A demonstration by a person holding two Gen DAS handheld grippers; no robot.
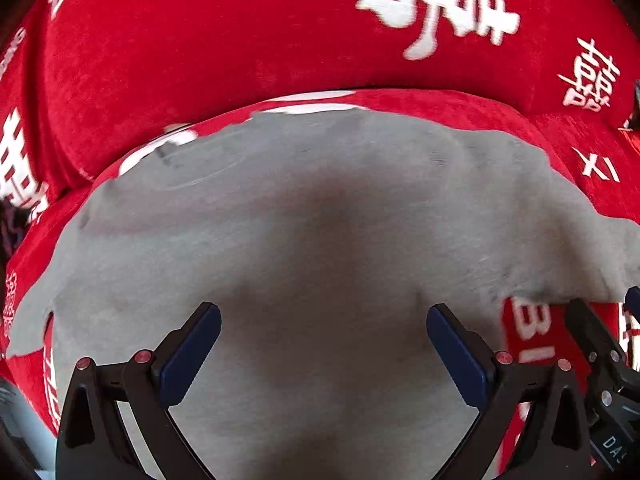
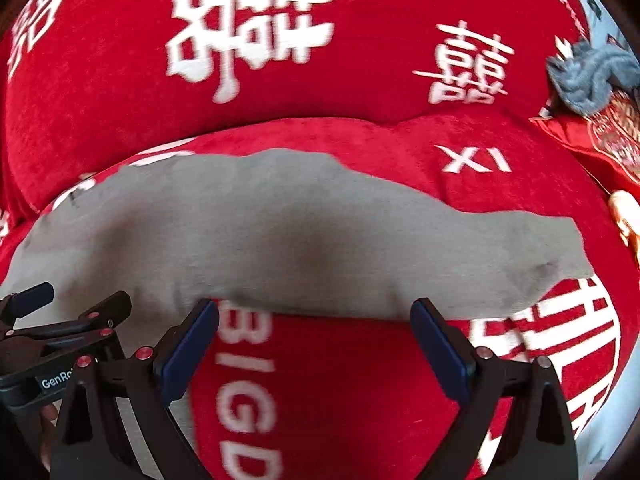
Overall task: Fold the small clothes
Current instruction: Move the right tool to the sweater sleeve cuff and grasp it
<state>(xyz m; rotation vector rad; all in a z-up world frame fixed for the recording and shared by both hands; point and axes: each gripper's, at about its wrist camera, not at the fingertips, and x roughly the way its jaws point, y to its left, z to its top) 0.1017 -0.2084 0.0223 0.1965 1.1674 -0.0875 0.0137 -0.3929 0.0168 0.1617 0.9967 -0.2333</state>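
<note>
Support surface: red cover (image 2: 360,140) with white characters and the lettering "XI" and "BIGD", with a matching red cushion (image 2: 120,60) behind. On the cover: one grey garment (image 2: 280,240), spread flat. Far right: a crumpled blue-grey cloth (image 2: 592,76) and a red embroidered item (image 2: 600,136).

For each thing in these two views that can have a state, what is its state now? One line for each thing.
left gripper: open, holding nothing, over the grey garment.
right gripper: open, holding nothing, at the garment's near edge.
grey garment: lying spread on the red cover, rumpled, not gripped.
red cover: spread out under the garment.
blue-grey cloth: crumpled, lying apart at the far right.
</note>
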